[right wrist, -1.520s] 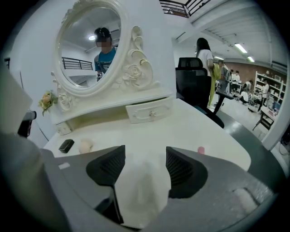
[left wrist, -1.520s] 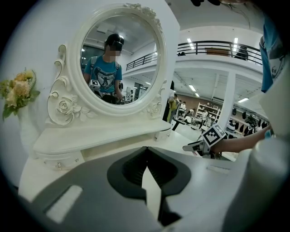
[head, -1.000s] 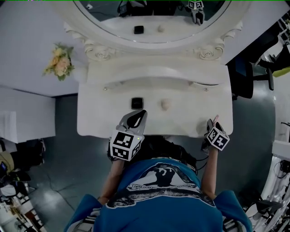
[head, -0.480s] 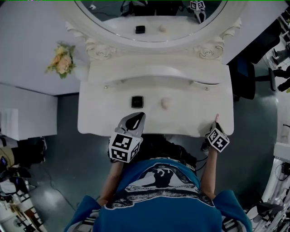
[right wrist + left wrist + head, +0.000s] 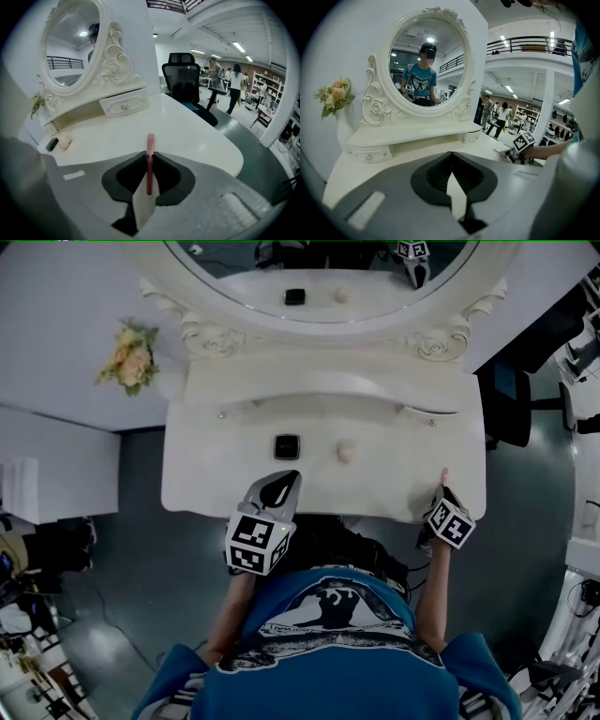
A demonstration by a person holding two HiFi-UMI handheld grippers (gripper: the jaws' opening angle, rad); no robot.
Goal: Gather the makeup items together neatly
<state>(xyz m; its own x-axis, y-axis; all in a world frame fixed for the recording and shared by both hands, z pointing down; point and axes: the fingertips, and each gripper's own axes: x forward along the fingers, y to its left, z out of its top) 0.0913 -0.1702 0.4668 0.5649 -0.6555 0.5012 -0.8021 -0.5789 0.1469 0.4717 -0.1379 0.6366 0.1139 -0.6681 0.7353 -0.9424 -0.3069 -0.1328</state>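
- The right gripper has its jaws pinched on a pink makeup stick, low in the centre of its own view; the stick stands upright between the pads, its tip poking past them above the white dressing table.
- The stick looks light, rigid and smooth, so I'd judge it apt to swivel or slide in the grip; a hold near its middle seems safer than one at an end.
- The left gripper is closed on nothing, tips meeting, at lower centre of its view.
- Farther out, in the middle of the head view, a black square compact and a beige makeup sponge lie near each other; the held stick is at the table's right front edge, well apart from them.
- The sponge looks soft and squashy; the compact looks hard and flat, best taken by its sides.
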